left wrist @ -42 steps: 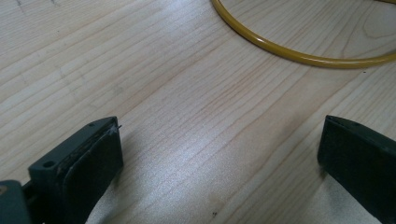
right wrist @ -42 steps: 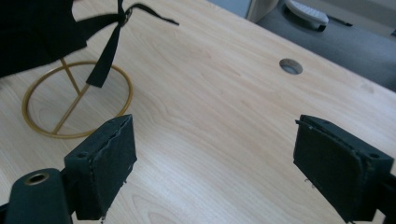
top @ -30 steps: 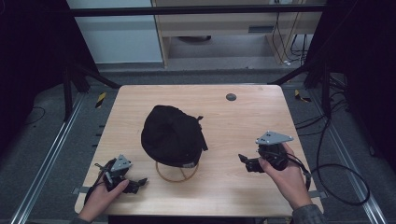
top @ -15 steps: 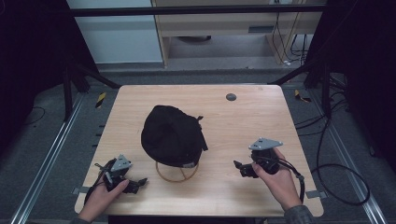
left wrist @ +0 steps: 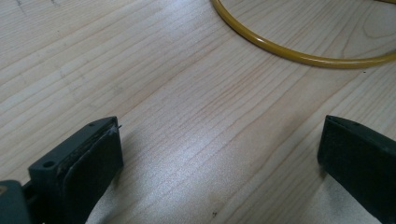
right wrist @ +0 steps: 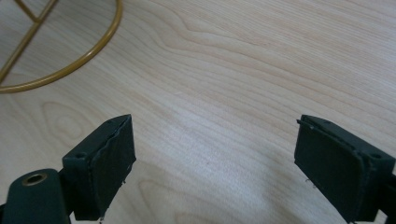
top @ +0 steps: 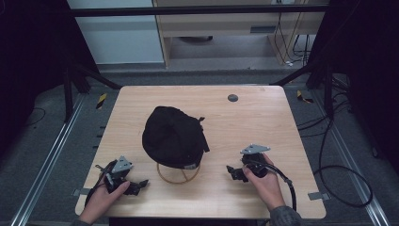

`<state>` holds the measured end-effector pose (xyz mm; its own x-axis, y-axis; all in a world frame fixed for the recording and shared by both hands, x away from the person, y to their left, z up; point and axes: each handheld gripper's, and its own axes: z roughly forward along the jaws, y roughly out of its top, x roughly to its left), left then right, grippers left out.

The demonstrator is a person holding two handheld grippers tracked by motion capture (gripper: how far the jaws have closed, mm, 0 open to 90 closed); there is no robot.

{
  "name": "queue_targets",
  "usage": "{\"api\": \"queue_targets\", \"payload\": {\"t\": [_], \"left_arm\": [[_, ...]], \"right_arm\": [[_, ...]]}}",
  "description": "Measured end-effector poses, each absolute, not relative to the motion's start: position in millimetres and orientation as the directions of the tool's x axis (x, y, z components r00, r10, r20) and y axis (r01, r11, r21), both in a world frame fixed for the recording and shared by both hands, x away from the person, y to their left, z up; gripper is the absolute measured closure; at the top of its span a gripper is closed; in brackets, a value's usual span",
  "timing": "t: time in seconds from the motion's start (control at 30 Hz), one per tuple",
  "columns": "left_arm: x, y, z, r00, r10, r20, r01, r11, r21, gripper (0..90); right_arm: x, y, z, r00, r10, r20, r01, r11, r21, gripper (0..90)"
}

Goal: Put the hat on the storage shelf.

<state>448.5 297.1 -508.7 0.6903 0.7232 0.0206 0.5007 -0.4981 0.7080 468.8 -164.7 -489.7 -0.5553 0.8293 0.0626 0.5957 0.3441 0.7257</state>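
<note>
A lab or test room set up for recording is being shown here. A plain wooden table is being surrounded by dark metal frame legs, and floor rails with yellow-black warning tape are being seen beside it. Loose cables are lying on the grey carpet, and a light wooden bench is standing behind.
</note>
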Motion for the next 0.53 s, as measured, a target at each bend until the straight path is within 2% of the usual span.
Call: {"api": "queue_targets", "payload": {"t": [0.13,0.23,0.3,0.53], "left_arm": [[448,297,-509,0.691,0.723,0.021,0.5,-0.498,0.708,0.0],[449,297,-509,0.69,0.723,0.021,0.501,-0.498,0.708,0.0],[448,297,-509,0.69,0.723,0.021,0.501,-0.498,0.708,0.0],[449,297,-509,0.691,0.722,0.02,0.5,-0.498,0.709,0.0]], "right_arm": [[474,-156,-500,-0.56,0.828,0.016,0.574,0.375,0.728,12.2],[478,-148,-511,-0.533,0.845,0.036,0.579,0.334,0.744,8.6],[480,-145,-511,-0.528,0.849,-0.007,0.573,0.362,0.736,7.1],[481,-144,-512,-0.515,0.857,-0.003,0.584,0.354,0.73,4.4]]}}
